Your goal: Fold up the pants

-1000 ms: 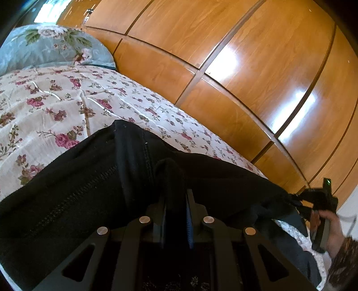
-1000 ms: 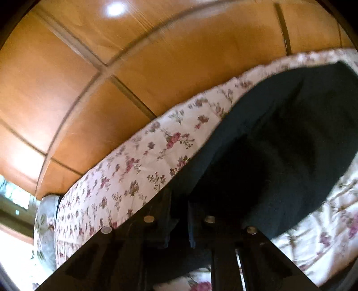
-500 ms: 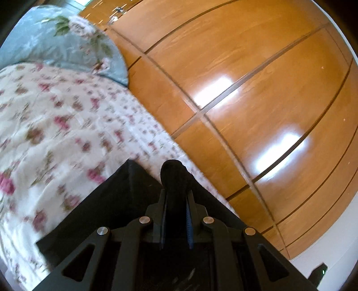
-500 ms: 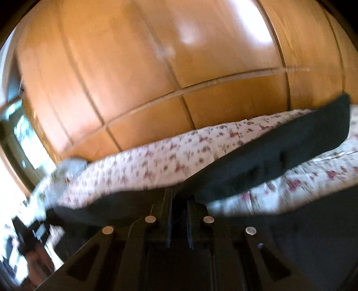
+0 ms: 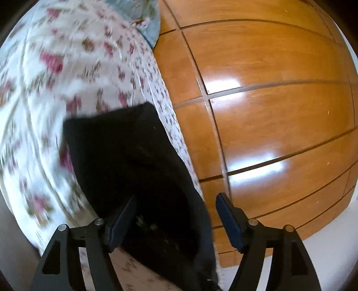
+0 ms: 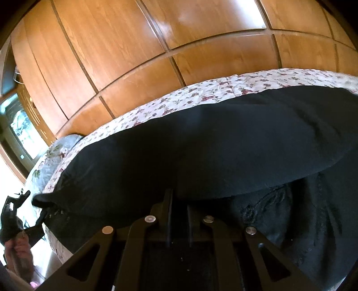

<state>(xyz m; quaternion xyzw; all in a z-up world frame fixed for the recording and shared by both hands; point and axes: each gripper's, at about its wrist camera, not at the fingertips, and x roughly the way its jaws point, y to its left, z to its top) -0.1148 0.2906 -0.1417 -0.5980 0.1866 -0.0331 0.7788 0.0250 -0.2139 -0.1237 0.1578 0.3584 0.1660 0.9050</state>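
Left wrist view: your left tongs (image 5: 176,215) are spread wide, with the blue pads (image 5: 228,221) well apart and pinching nothing. The black pants (image 5: 134,161) lie on the bed (image 5: 56,94) ahead of the tongs and between the two fingers, running from under the left pad forward to a squared end. The floral bedsheet (image 5: 40,67) extends to the left of the tongs and is blurred. A blue floral pillow (image 5: 145,20) sits far ahead at the top. The wooden wardrobe (image 5: 268,100) fills the space to the right of the tongs.

Right wrist view: your right tongs (image 6: 179,212) are pressed together on a fold of the pants (image 6: 212,143), which spread ahead of the tongs and to both sides across the bed (image 6: 201,98). A second layer of dark cloth lies to the right of the tongs, under the top layer. The left tongs (image 6: 29,215) appear far to the left, at the end of the pants; whether they touch the cloth cannot be told there. The wardrobe (image 6: 134,56) stands beyond the bed
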